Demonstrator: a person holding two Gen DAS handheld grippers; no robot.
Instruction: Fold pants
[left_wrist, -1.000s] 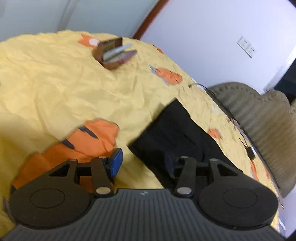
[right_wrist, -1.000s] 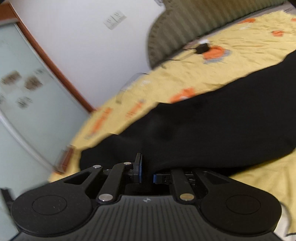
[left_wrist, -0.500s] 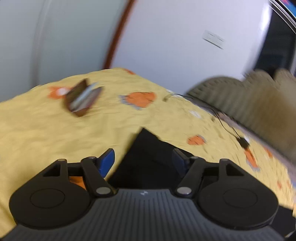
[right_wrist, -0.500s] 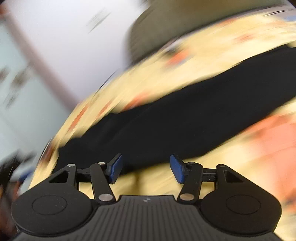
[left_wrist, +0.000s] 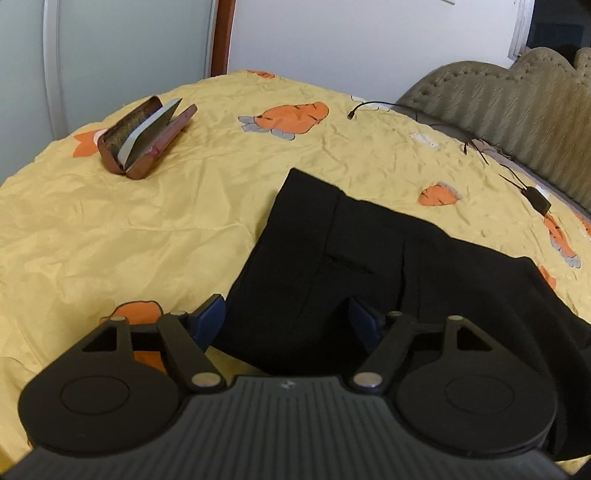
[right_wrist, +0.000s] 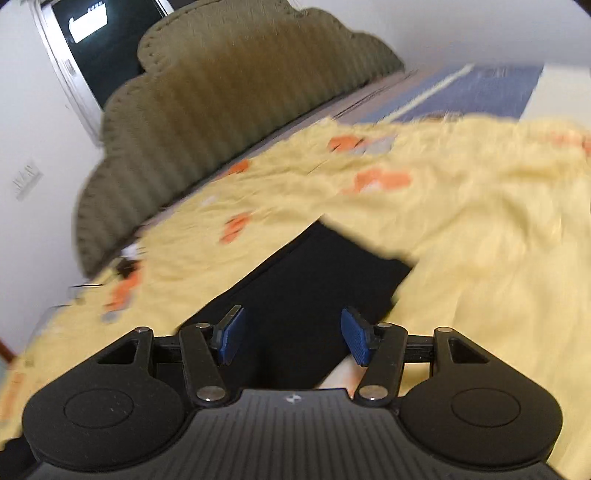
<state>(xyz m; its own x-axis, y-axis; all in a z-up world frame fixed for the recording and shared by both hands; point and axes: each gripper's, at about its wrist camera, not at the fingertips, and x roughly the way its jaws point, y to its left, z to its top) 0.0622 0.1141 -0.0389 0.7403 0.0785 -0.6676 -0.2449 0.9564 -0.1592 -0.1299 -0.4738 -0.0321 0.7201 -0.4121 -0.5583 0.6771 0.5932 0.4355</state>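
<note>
Black pants (left_wrist: 369, 266) lie flat on a yellow bedspread with orange carrot prints (left_wrist: 129, 229). In the left wrist view the waistband end with a pocket slit points away from me. My left gripper (left_wrist: 286, 319) is open and empty, hovering over the near edge of the pants. In the right wrist view, which is blurred, a narrow leg end of the pants (right_wrist: 325, 280) lies ahead. My right gripper (right_wrist: 291, 338) is open and empty just above it.
An open brown glasses case (left_wrist: 146, 138) lies far left on the bedspread. A black cable and charger (left_wrist: 532, 195) run along the right side by an olive ribbed headboard (left_wrist: 517, 107). In the right wrist view the bedspread (right_wrist: 480, 240) bunches up at right.
My right gripper opened, let go of the pants and swung toward the leg end. My left gripper stayed open and moved over the waistband end.
</note>
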